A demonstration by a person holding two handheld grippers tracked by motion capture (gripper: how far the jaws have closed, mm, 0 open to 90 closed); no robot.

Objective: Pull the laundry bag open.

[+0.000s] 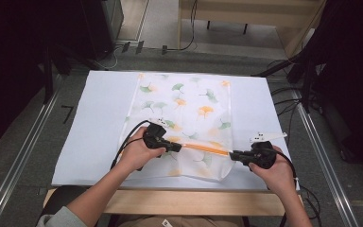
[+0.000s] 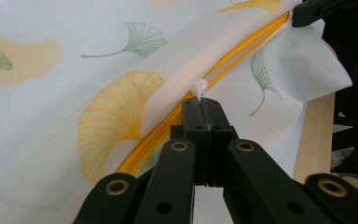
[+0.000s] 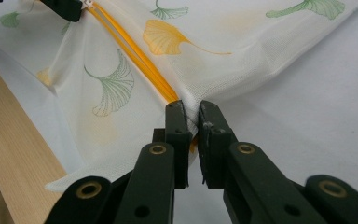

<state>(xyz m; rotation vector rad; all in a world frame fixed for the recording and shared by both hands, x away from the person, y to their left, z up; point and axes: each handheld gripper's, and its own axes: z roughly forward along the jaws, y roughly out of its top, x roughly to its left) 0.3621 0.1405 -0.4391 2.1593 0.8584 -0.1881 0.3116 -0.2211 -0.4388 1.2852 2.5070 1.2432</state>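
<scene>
Nearest to the high camera are the person's two forearms, which come in from the bottom edge, where the body is cut off. On the white table cover (image 1: 99, 142) lies a white mesh bag (image 1: 189, 109) printed with green and yellow leaves, and an orange zipper (image 1: 203, 148) runs across its near part. At the left end of this zipper is the left gripper (image 1: 176, 147), and at the right end, by the bag's edge, the right gripper (image 1: 232, 154); from this height the jaws are too small to judge. Seen from the left gripper view, two black jaws are pressed together on a small white zipper pull (image 2: 200, 88); only its rounded top comes out above the tips, the rest is hidden between them. From there the zipper (image 2: 242, 49) goes up to the right, where a dark jaw tip of the other gripper (image 2: 314, 10) is cut off by the upper edge. Beside the bag a strip of the wooden table edge (image 2: 314, 135) is visible. Seen from the right gripper view, the jaws pinch the bag's fabric at the end of the zipper (image 3: 135, 56), with a narrow gap between them filled by bunched mesh (image 3: 242, 70). What exactly lies between the pads is hard to make out. At the top left corner the far gripper (image 3: 67, 8) is mostly cut off.
</scene>
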